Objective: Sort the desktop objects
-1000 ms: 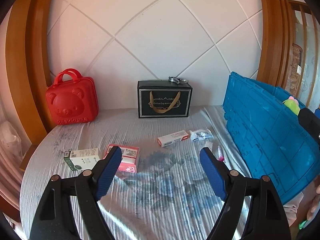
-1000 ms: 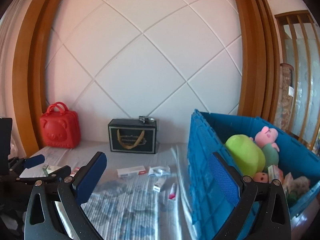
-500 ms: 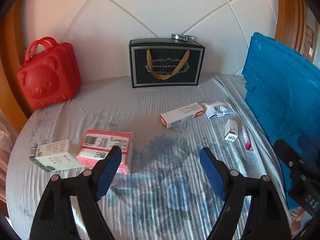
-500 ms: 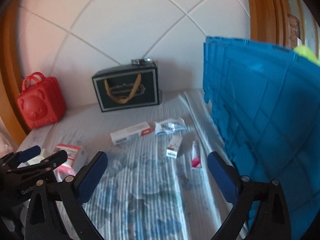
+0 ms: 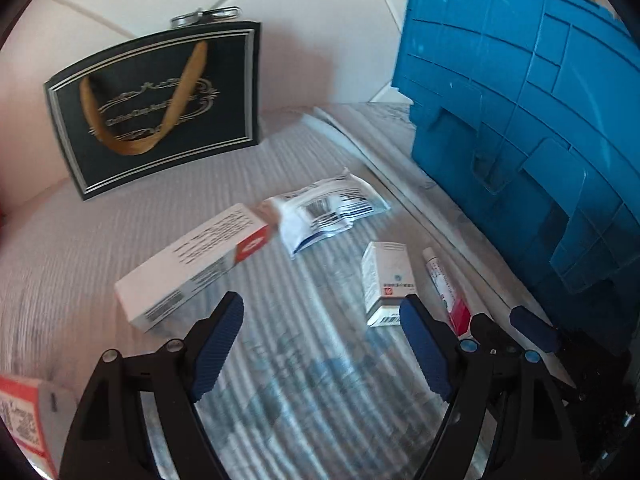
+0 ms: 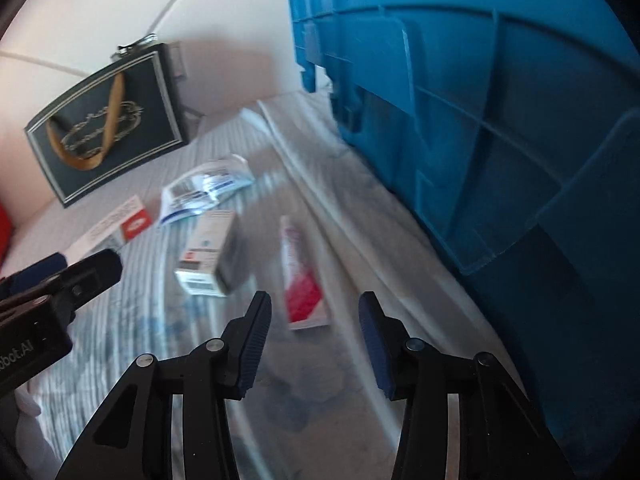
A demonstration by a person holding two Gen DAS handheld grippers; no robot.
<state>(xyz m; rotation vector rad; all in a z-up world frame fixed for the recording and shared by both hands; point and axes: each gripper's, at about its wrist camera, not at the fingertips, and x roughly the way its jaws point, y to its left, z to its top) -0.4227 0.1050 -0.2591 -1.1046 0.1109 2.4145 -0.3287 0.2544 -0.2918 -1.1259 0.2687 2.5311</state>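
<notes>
My right gripper (image 6: 314,308) hangs low over the striped tablecloth, its jaws closing, the pads touching nothing. The red end of a small white-and-red tube (image 6: 301,276) lies just ahead, in line with the gap. Left of the tube lies a small white box (image 6: 208,256). My left gripper (image 5: 320,314) is open and empty over the cloth, with the same small white box (image 5: 386,280) and tube (image 5: 444,292) just beyond its right finger. A long white box with a red end (image 5: 192,260) and a plastic packet (image 5: 328,208) lie ahead of it.
A tall blue crate (image 5: 520,140) walls off the right side, close to the tube. A black gift bag (image 5: 160,108) stands at the back against the white padded wall. A pink-red box (image 5: 20,420) lies at the left gripper's near left.
Both grippers have dropped toward the table and tilted down, closing in on the small items. The right jaws have narrowed. The toys in the crate and the red case have left view.
</notes>
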